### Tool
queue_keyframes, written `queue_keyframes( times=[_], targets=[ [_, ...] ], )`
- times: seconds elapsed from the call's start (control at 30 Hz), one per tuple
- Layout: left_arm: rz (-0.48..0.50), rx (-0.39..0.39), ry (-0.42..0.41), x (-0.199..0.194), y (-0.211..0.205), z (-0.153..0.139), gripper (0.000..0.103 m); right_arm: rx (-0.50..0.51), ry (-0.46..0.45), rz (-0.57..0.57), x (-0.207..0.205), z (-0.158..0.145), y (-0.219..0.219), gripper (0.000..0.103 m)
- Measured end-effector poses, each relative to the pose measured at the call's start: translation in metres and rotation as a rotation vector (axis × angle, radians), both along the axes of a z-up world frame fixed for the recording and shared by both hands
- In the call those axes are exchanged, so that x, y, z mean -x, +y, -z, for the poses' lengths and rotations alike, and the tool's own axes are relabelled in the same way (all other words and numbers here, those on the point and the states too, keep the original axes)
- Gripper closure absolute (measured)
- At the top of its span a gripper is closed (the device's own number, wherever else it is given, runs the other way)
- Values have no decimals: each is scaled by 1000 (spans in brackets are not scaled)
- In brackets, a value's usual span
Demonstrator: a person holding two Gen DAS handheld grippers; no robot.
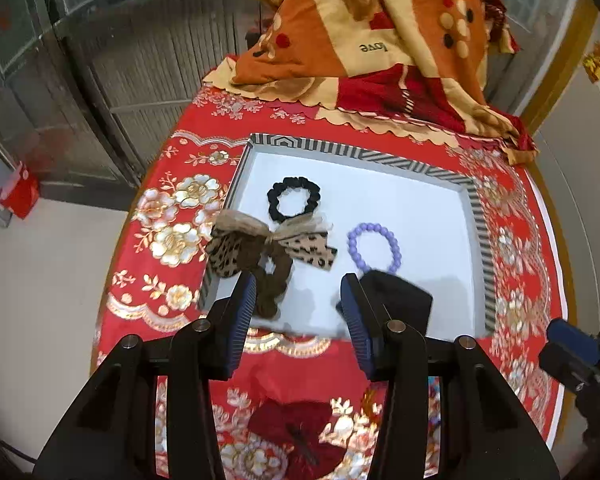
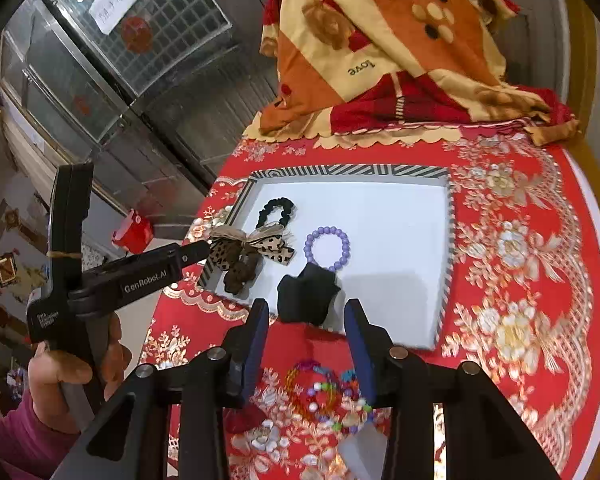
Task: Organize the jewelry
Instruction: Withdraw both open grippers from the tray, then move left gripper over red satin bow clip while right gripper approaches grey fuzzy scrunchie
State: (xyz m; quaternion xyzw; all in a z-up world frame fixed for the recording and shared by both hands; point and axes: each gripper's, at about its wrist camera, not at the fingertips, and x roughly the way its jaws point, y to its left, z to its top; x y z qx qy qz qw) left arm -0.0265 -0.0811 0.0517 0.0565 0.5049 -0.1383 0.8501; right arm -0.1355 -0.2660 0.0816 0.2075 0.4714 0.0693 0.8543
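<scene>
A round table under a red floral tablecloth (image 1: 172, 216) carries everything. At its middle lies a shallow white tray with a striped rim (image 2: 350, 169). Beyond the tray, at the table's far edge, a folded orange, cream and red blanket (image 2: 380, 52) is heaped on the cloth. On the near side of the tray, directly on the cloth, lie a tangle of colourful beaded bracelets (image 2: 324, 396) and a dark red scrunchie (image 1: 292, 432).

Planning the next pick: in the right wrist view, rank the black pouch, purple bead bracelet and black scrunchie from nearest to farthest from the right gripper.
1. Black pouch, tray's near edge, just ahead of the right gripper.
2. Purple bead bracelet, behind the pouch.
3. Black scrunchie, far left.
</scene>
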Motion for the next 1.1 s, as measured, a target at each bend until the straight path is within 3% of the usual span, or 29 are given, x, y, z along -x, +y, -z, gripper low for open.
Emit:
queue_keyframes(
  times=[0.53, 1.1],
  targets=[
    [33, -4, -54, 73, 22, -12, 60, 116, -26, 65, 73, -13, 31, 64],
    [60, -7, -76, 105, 26, -13, 60, 151, -18, 95, 98, -12, 49, 55]
  ],
)
